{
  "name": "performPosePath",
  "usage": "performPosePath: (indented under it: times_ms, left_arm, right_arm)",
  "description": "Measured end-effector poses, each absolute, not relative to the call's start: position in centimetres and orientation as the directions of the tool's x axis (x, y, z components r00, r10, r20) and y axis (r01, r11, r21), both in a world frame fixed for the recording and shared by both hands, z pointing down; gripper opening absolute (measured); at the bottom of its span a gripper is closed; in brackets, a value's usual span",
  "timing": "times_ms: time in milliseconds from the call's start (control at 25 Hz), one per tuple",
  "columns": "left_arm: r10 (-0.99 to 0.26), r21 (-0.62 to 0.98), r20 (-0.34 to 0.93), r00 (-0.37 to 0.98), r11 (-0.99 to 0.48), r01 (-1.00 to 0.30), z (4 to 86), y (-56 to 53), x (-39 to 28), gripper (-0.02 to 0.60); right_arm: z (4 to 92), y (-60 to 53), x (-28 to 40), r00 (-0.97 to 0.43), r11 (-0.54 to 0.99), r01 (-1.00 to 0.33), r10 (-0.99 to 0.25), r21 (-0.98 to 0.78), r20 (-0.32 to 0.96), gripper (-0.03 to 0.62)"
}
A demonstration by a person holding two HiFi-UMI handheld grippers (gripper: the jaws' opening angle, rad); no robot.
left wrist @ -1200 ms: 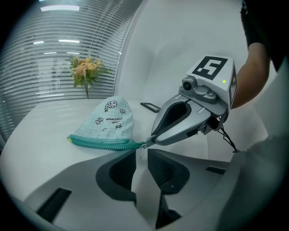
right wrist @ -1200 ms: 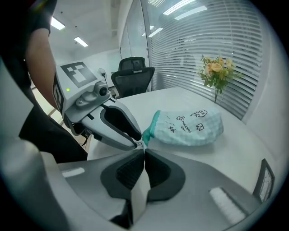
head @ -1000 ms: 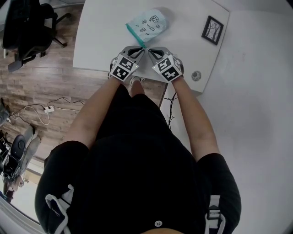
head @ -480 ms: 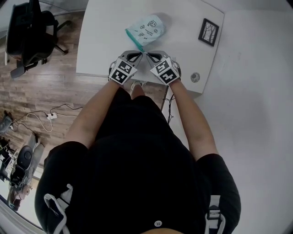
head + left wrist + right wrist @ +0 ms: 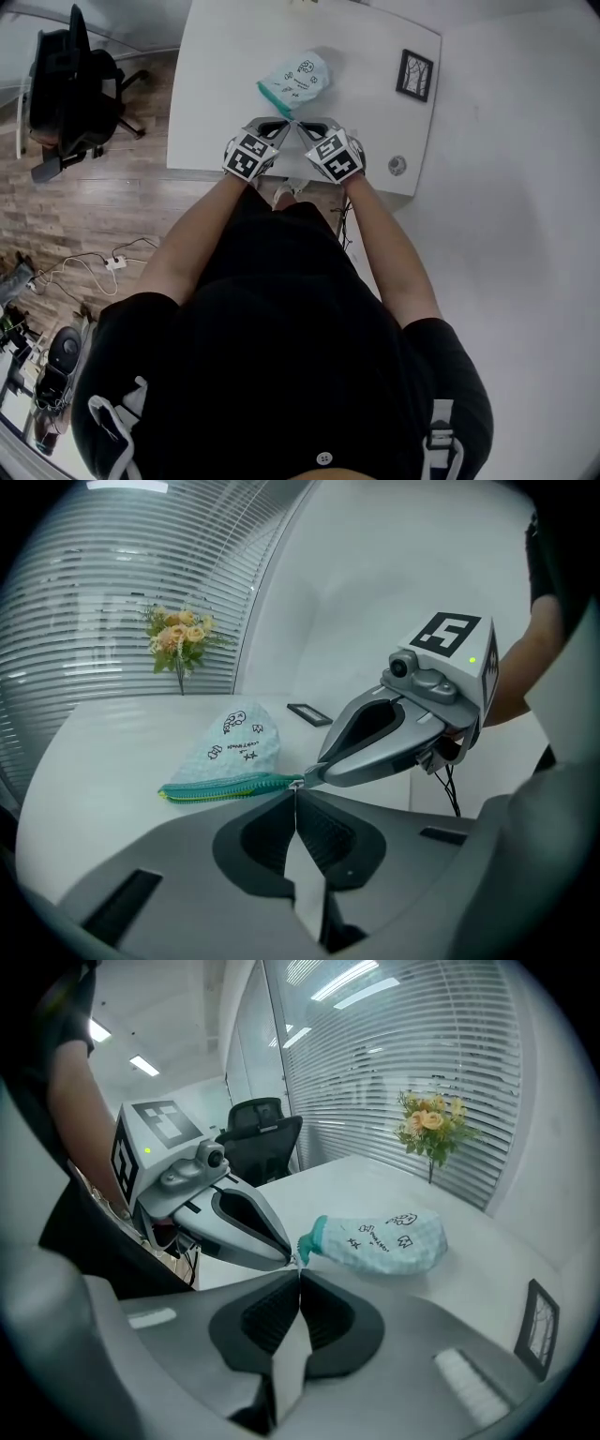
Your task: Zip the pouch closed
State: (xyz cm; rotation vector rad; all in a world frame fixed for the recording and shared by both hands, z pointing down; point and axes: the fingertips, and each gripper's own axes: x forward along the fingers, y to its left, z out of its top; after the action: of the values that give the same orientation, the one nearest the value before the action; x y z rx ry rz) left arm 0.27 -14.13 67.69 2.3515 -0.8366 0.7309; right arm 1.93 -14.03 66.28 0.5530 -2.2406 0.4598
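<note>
A pale teal pouch (image 5: 298, 79) printed with small doodles lies on the white table (image 5: 225, 75), its green zip edge (image 5: 225, 788) facing the left gripper view. Both grippers meet tip to tip at the pouch's near zip end. My left gripper (image 5: 286, 120) has its jaws pressed together at that end (image 5: 296, 786). My right gripper (image 5: 300, 122) is shut there too (image 5: 300, 1264). A small silver zip pull shows between the two tips; which gripper pinches it I cannot tell. The pouch (image 5: 384, 1241) bulges and looks closed along most of its length.
A black picture frame (image 5: 414, 75) lies at the table's right, and a small round disc (image 5: 397, 165) sits near the front right corner. A vase of flowers (image 5: 178, 639) stands at the far side by the blinds. An office chair (image 5: 70, 94) and cables are on the floor to the left.
Both grippers have risen a little, still tip to tip at the pouch's near end. The head view has shifted so more of the table shows.
</note>
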Motion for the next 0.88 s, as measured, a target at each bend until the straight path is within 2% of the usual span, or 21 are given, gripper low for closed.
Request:
performPosePath:
  times_ms: [880]
  left_arm:
    - [-0.351,0.289,0.656,0.668,-0.701,-0.652,67.6,-15.8,-1.0,0.011]
  right_arm:
    - [65.6,-14.9,2.7,-0.559,0.794,-0.594,-0.291,-0.130,0.777,0.011]
